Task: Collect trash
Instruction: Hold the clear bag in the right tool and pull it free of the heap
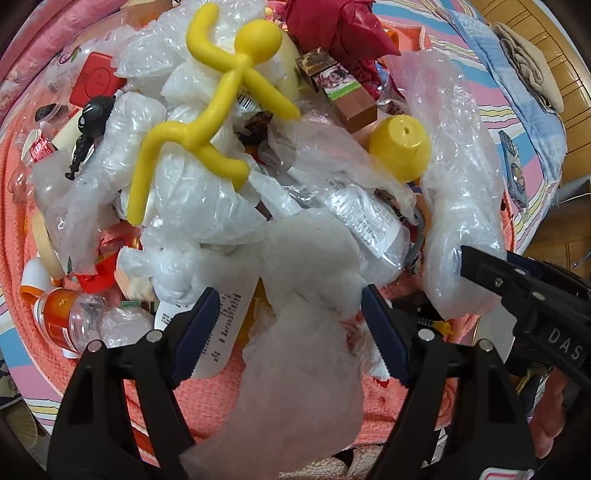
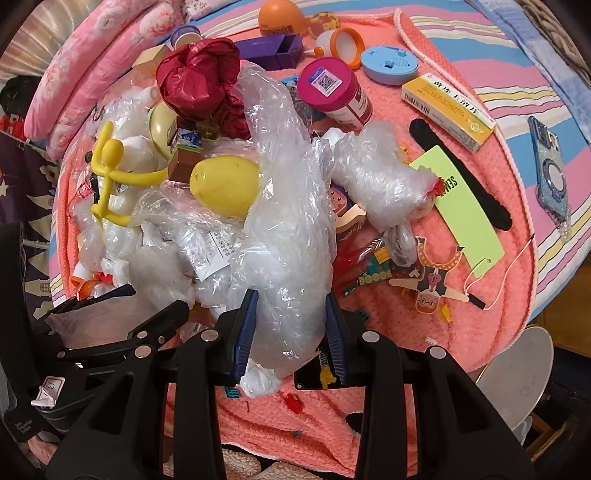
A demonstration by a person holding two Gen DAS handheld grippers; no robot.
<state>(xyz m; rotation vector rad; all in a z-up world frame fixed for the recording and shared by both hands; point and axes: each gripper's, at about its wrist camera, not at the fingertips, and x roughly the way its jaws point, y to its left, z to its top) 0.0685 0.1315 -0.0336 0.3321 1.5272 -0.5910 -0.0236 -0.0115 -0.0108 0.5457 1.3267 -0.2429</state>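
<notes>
A heap of trash lies on a coral knitted mat: crumpled clear plastic bags, a red crumpled bag, a yellow rubber figure and a yellow egg half. My left gripper stands open at the heap's near edge. A grey-white fluffy wad lies between its blue pads and touches only the right one. My right gripper is closed on a bulky clear plastic bag, which presses against both pads. The right gripper's black finger shows at the right edge of the left wrist view.
A small orange-label bottle and a black figure lie at the heap's left. To its right are a pink-lidded jar, a yellow box, a green tag, a paper doll and a phone. A pink pillow lies behind.
</notes>
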